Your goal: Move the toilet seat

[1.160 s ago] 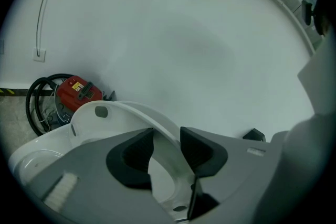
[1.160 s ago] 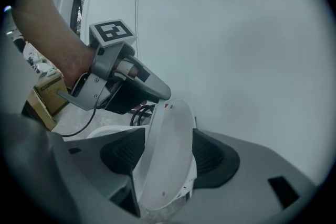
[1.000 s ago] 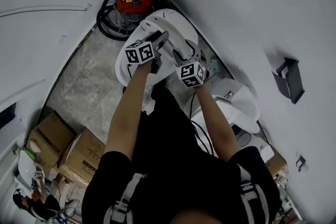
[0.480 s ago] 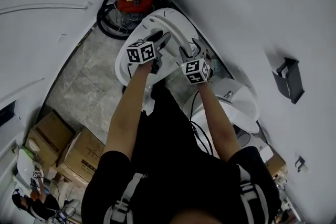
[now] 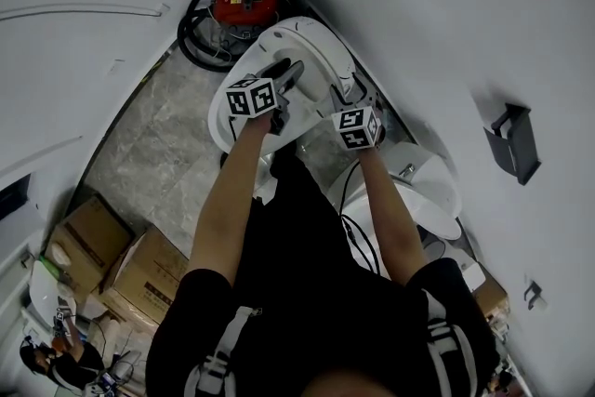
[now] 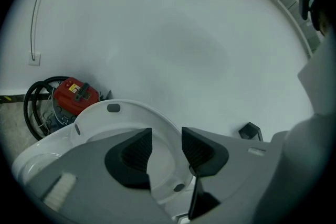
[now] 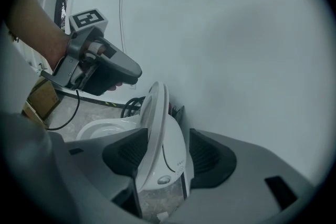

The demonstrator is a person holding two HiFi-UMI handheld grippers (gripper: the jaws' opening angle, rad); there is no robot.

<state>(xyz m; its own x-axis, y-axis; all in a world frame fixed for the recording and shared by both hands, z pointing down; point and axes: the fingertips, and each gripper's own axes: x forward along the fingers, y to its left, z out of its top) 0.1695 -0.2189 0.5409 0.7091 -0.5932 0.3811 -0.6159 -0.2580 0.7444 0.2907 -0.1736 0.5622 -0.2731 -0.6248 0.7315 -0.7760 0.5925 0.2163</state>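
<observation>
Toilet seat (image 7: 154,118) stands upright at the far end of the toilet (image 7: 100,131), so I'd say the move is barely started. Right gripper (image 7: 167,150) fingers are spread and have just been closing around its rim, no squeeze yet. Left gripper (image 6: 166,145) fingers have just been opening, with nothing between them.

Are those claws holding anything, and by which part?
Nothing yet. The right gripper, jaws just closing, straddles the edge of the raised white plastic toilet seat without pinching it; the left gripper is empty.

Arms outstretched: left hand-held gripper (image 6: 165,147) just opened, empty; right hand-held gripper (image 7: 167,152) just closing astride toilet seat (image 7: 155,113).
</observation>
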